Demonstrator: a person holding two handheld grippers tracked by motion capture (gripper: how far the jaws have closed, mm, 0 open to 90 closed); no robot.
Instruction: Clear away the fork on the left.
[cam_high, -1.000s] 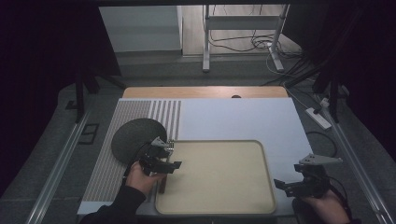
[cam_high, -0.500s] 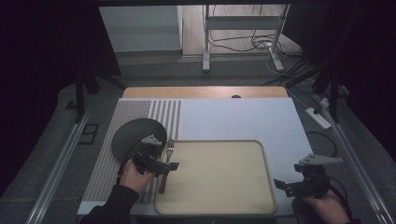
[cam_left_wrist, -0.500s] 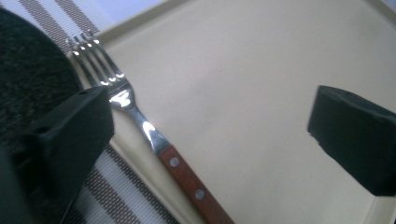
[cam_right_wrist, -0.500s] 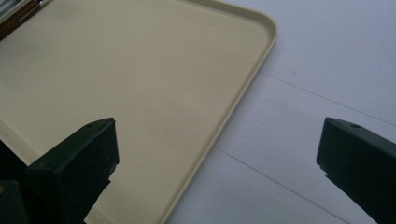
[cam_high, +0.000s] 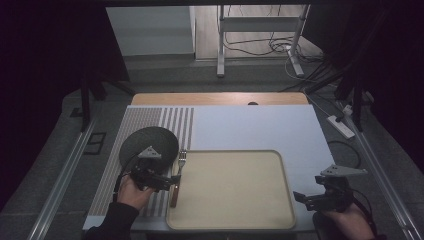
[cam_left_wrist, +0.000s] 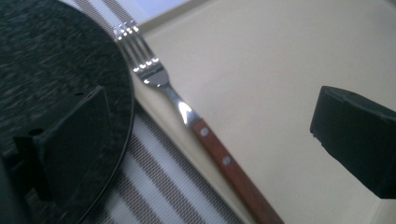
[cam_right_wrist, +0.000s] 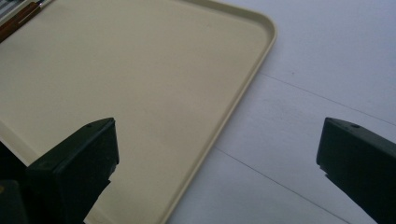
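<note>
A fork (cam_high: 177, 175) with a brown wooden handle lies along the left rim of the beige tray (cam_high: 230, 220), tines pointing away from me. In the left gripper view the fork (cam_left_wrist: 210, 140) runs from upper left to bottom between the two jaws, and neither pad touches it. My left gripper (cam_high: 167, 181) is open; its jaws have just been opening with the fork between them. A dark round plate (cam_high: 149, 142) sits just left of the fork. My right gripper (cam_high: 306, 197) stands open over the tray's right rim (cam_right_wrist: 243, 93), holding nothing.
A striped placemat (cam_high: 142, 120) lies under the plate on the left. The white table surface (cam_high: 255, 125) stretches behind and to the right of the tray. A wooden strip (cam_high: 220, 98) borders the far edge. Cables (cam_high: 345, 125) and stand legs are on the floor beyond.
My left gripper has let go of the fork and drawn back to the left; the fork now lies by the tray's left rim. The right gripper has stayed still.
</note>
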